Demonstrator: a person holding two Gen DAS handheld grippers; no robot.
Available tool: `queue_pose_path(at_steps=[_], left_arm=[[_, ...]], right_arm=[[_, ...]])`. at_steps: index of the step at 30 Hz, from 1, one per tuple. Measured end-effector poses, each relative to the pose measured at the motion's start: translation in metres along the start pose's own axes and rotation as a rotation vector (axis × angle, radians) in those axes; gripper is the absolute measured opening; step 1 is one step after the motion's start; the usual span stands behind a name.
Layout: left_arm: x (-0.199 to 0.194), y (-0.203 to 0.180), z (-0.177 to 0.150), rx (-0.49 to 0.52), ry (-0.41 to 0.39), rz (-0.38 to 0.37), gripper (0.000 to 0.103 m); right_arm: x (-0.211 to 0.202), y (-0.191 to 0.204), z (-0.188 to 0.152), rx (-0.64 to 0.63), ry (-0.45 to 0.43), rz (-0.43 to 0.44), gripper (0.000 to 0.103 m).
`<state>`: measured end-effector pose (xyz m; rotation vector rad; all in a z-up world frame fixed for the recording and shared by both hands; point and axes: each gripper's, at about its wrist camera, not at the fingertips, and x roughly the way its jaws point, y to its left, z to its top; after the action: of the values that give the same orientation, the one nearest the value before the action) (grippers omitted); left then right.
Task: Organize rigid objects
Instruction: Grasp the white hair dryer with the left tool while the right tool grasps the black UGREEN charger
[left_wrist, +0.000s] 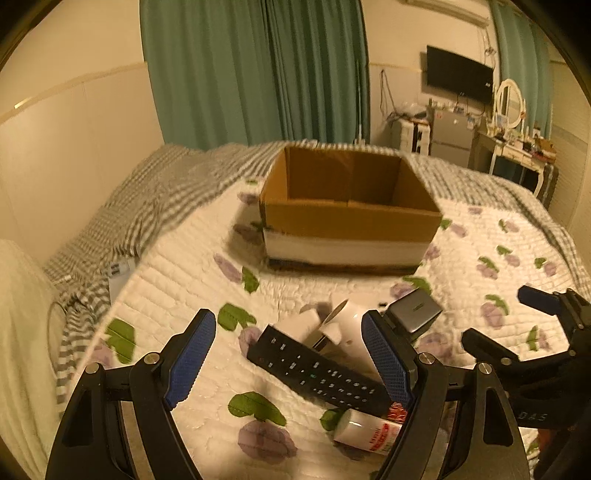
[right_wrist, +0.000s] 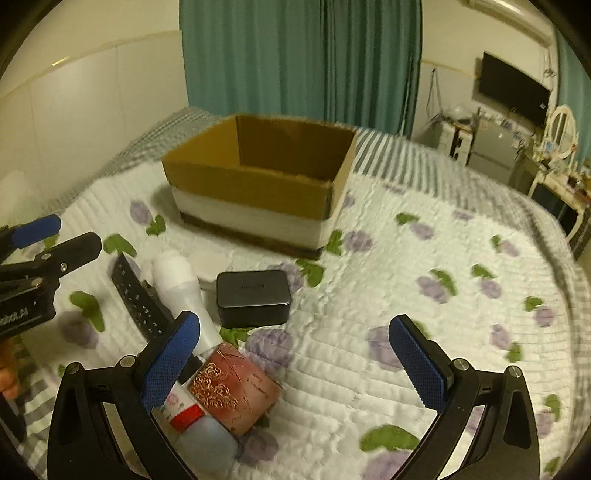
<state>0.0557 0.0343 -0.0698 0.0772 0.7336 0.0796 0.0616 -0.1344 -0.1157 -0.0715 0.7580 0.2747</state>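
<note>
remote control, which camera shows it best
The left wrist view: the black remote control lies nearly whole between the left tool's fingers, its buttons visible. In the right wrist view it sits off to the left, blurred, its near end hidden behind the white bottle.

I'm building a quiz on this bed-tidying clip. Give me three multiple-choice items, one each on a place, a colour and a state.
1. Where does the cardboard box stand?
A. on the quilt beyond the objects
B. on the floor
C. on the dresser

2. What colour are the gripper pads?
A. red
B. blue
C. white

3. How is the right gripper?
A. shut on the remote
B. shut on the box
C. open, holding nothing

Answers: 1 A, the box sits on the floral quilt behind the remote control and the black case. 2 B, blue textured pads show in both views. 3 C, its fingers stand wide apart over the quilt.
</note>
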Motion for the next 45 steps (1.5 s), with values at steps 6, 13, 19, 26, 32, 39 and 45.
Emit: queue_pose_path(at_steps=[6, 13, 19, 26, 32, 39, 45], left_arm=[[0.028, 0.007, -0.006, -0.023, 0.086, 0.002, 0.084], [0.038, -0.001, -0.004, -0.001, 0.115, 0.013, 0.083], [0.045, -0.028, 0.001, 0.06, 0.108, -0.004, 0.081], [0.07, -0.059, -0.003, 0.096, 0.16, -0.068, 0.08], [0.085, -0.06, -0.009, 0.082, 0.196, -0.06, 0.07], [0.067, -0.062, -0.005, 0.1, 0.146, -0.077, 0.062], [0.04, -0.066, 0.0, 0.108, 0.086, -0.107, 0.061]], right_arm=[[0.052, 0.008, 0.0, 0.002, 0.066, 0.084, 0.093], [0.087, 0.007, 0.005, 0.045, 0.097, 0.211, 0.068], [0.061, -0.018, -0.008, 0.098, 0.035, 0.168, 0.067], [0.049, -0.054, -0.004, 0.131, -0.003, 0.074, 0.067], [0.047, -0.062, -0.007, 0.15, -0.011, 0.083, 0.067], [0.037, -0.06, -0.006, 0.138, -0.032, 0.079, 0.067], [0.012, -0.057, 0.001, 0.122, -0.076, 0.056, 0.067]])
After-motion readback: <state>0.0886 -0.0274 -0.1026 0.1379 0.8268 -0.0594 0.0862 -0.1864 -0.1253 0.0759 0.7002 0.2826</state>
